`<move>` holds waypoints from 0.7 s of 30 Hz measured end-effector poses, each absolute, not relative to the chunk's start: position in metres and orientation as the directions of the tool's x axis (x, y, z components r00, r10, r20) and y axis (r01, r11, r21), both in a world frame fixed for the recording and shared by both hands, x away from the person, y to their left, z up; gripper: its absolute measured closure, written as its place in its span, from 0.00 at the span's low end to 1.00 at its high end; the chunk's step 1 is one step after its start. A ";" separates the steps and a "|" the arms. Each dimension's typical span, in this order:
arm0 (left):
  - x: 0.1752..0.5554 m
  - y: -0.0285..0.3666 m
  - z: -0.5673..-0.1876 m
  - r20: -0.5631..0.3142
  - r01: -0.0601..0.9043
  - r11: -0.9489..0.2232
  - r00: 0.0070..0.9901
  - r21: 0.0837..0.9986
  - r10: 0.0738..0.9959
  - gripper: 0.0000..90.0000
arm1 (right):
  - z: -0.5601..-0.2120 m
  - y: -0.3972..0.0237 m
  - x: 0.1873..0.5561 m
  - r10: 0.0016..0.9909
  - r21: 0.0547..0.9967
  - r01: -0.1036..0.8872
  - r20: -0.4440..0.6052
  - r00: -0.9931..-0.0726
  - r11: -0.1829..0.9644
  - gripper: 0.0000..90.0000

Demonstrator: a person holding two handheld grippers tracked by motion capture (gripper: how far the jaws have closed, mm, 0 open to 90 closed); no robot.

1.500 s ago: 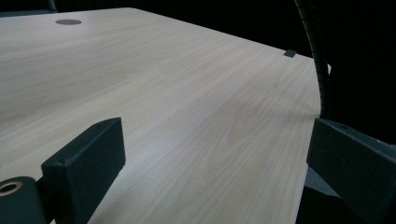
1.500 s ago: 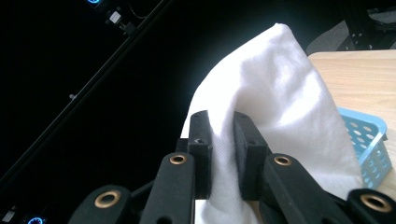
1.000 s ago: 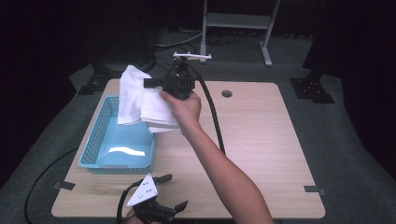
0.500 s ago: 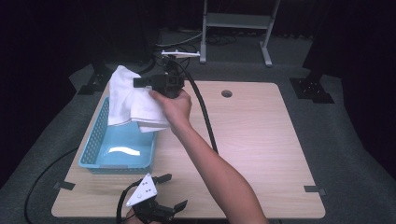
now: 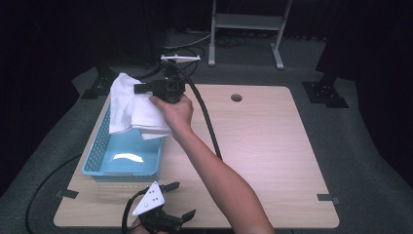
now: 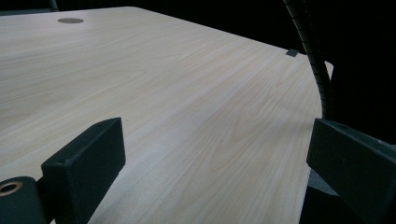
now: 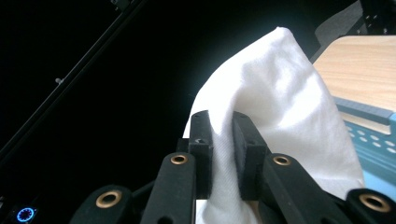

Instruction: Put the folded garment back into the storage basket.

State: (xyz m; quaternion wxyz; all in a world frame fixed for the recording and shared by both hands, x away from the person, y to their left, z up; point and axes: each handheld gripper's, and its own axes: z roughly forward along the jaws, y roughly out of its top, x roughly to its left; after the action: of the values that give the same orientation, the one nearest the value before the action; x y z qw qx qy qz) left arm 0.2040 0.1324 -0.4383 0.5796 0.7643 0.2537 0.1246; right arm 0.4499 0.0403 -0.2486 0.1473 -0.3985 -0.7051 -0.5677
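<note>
A white cloth (image 5: 129, 105) hangs over the far end of a light blue basket (image 5: 104, 158) on the left of the wooden table (image 5: 272, 146). My right gripper (image 5: 141, 89) is shut on the cloth's upper part and holds it in the air. In the right gripper view its two black pads (image 7: 201, 156) pinch the white cloth (image 7: 280, 107), which drapes down to the right over the basket (image 7: 373, 140). My left gripper (image 5: 178, 201) rests at the table's near edge, its jaws spread wide. In the left gripper view the pads (image 6: 88, 161) stand far apart over bare wood.
A thick black cable (image 5: 204, 114) trails from the right gripper across the table. A round hole (image 5: 236, 97) sits near the table's far edge. A metal stand (image 5: 246, 29) and dark tripod feet (image 5: 324, 92) stand on the floor beyond.
My right gripper has carried the white cloth leftward, farther over the basket's far end. The left gripper has stayed put.
</note>
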 end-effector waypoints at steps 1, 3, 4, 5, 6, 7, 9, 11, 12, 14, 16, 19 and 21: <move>0.204 0.133 -0.438 -0.104 0.244 -0.199 0.840 0.949 0.533 0.05 | -0.250 0.042 0.450 0.392 0.680 0.732 0.663 -0.638 0.040 0.89; 0.204 0.133 -0.438 -0.104 0.243 -0.198 0.839 0.949 0.534 0.05 | -0.253 0.046 0.451 0.388 0.676 0.736 0.668 -0.635 0.041 0.89; 0.204 0.133 -0.438 -0.104 0.243 -0.198 0.840 0.950 0.533 0.05 | -0.254 0.048 0.451 0.384 0.672 0.739 0.673 -0.632 0.040 0.89; 0.204 0.133 -0.438 -0.102 0.242 -0.199 0.840 0.950 0.533 0.05 | -0.256 0.050 0.452 0.382 0.669 0.743 0.677 -0.630 0.039 0.89; 0.204 0.133 -0.438 -0.102 0.242 -0.200 0.840 0.950 0.532 0.05 | -0.257 0.052 0.452 0.381 0.665 0.746 0.680 -0.627 0.041 0.89; 0.204 0.132 -0.438 -0.103 0.243 -0.200 0.841 0.949 0.532 0.05 | -0.259 0.055 0.452 0.381 0.662 0.748 0.681 -0.625 0.045 0.89; 0.204 0.132 -0.439 -0.105 0.246 -0.203 0.842 0.948 0.530 0.05 | -0.262 0.060 0.452 0.384 0.662 0.747 0.678 -0.627 0.051 0.89; 0.204 0.132 -0.439 -0.103 0.244 -0.205 0.842 0.948 0.529 0.05 | -0.265 0.064 0.453 0.385 0.660 0.750 0.680 -0.624 0.049 0.89; 0.203 0.132 -0.438 -0.102 0.243 -0.203 0.842 0.948 0.530 0.05 | -0.267 0.066 0.454 0.386 0.658 0.752 0.682 -0.621 0.047 0.89; 0.204 0.133 -0.438 -0.102 0.243 -0.201 0.840 0.949 0.532 0.05 | -0.271 0.069 0.456 0.387 0.646 0.762 0.693 -0.609 0.044 0.89; 0.204 0.133 -0.438 -0.104 0.245 -0.200 0.839 0.949 0.534 0.05 | -0.274 0.072 0.458 0.395 0.642 0.765 0.692 -0.605 0.047 0.89; 0.205 0.134 -0.438 -0.099 0.243 -0.206 0.840 0.948 0.534 0.05 | -0.279 0.076 0.460 0.406 0.634 0.772 0.692 -0.597 0.054 0.89; 0.205 0.134 -0.438 -0.098 0.243 -0.207 0.839 0.948 0.534 0.05 | -0.282 0.079 0.460 0.414 0.629 0.776 0.692 -0.591 0.056 0.89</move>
State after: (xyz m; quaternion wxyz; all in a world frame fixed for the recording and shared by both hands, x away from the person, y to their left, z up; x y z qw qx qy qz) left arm 0.2046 0.1338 -0.4385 0.5764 0.7665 0.2534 0.1266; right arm 0.4604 0.0786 -0.2820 0.1665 -0.4204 -0.7075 -0.5432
